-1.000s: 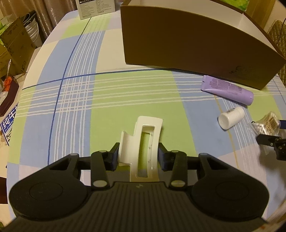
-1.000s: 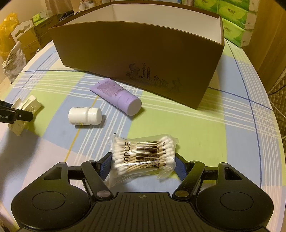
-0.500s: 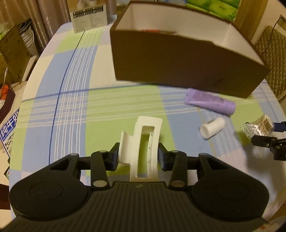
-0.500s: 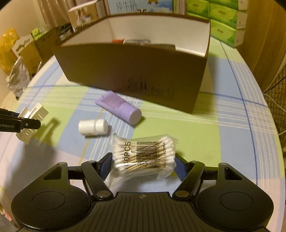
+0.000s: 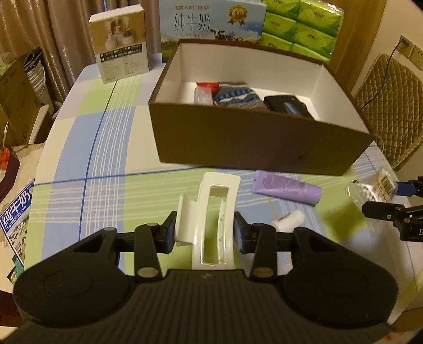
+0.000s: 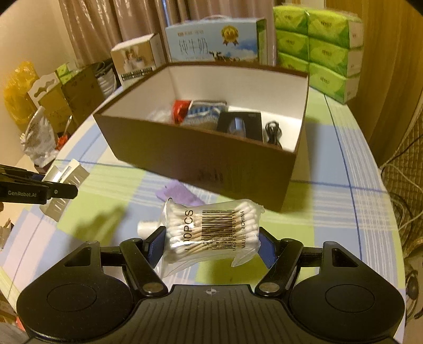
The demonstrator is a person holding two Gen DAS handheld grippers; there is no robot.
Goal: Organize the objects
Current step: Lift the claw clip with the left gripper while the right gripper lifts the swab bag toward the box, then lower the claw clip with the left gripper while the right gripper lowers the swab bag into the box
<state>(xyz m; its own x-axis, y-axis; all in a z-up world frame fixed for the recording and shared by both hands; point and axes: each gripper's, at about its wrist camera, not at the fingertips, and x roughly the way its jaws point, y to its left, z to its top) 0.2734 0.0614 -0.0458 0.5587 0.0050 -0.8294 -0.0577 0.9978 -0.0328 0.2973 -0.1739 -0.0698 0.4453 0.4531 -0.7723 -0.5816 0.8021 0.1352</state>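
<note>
My left gripper [image 5: 205,229] is shut on a white hair claw clip [image 5: 211,222], held above the checked tablecloth. My right gripper [image 6: 211,244] is shut on a clear bag of cotton swabs [image 6: 211,229], also lifted off the table. Ahead stands the open brown box [image 5: 253,143] with a white inside; a red-capped bottle [image 5: 205,92], a striped sock [image 5: 235,96] and a black case [image 5: 286,105] lie in it. A purple tube [image 5: 286,189] and a small white bottle [image 5: 289,221] lie on the cloth in front of the box. The right gripper with its bag [image 5: 375,189] shows at the left wrist view's right edge.
Behind the box stand a milk carton [image 5: 214,22], a small product box [image 5: 120,43] and stacked green tissue packs [image 5: 301,23]. A quilted chair [image 5: 388,111] is at the right. Cardboard boxes and bags [image 6: 47,105] crowd the floor on the left.
Both grippers have risen with their loads and tipped up, so the inside of the brown box has come into view. The tube and white bottle stay on the cloth.
</note>
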